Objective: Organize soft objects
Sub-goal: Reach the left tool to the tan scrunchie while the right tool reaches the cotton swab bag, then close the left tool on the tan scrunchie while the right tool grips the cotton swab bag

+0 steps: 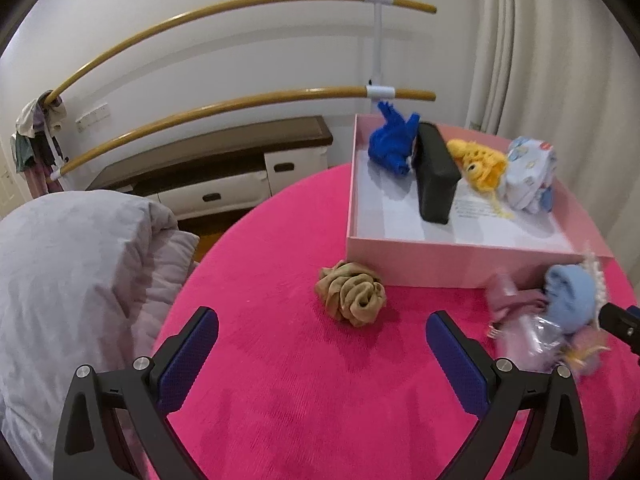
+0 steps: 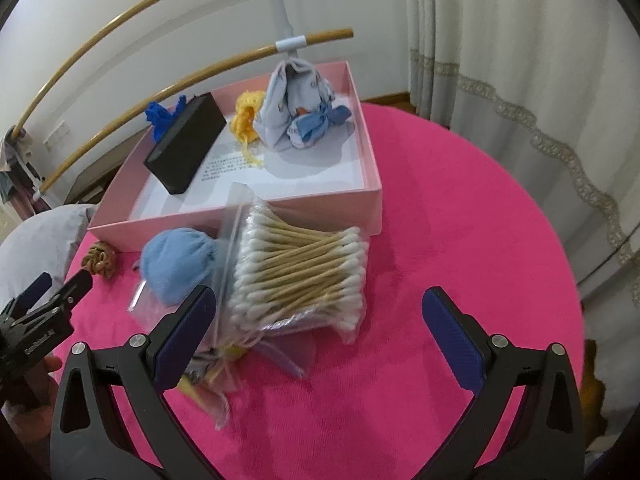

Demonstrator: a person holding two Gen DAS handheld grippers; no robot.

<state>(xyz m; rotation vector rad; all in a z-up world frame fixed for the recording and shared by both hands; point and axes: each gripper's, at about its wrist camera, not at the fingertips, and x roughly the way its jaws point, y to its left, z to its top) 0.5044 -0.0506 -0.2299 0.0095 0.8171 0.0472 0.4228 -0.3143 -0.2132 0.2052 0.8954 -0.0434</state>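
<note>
A bag of swabs (image 2: 298,276) lies on the pink cloth (image 2: 460,264) just before the pink box (image 2: 248,216), its sticks running left to right. A pale blue bundle (image 2: 176,264) touches its left side; a tan bundle (image 1: 352,294) sits well apart. The box holds a black case (image 2: 186,148) and blue (image 1: 390,144), yellow (image 1: 480,164) and printed (image 2: 296,112) soft things. The left gripper (image 1: 322,330) and right gripper (image 2: 318,308) both gape, holding nothing.
</note>
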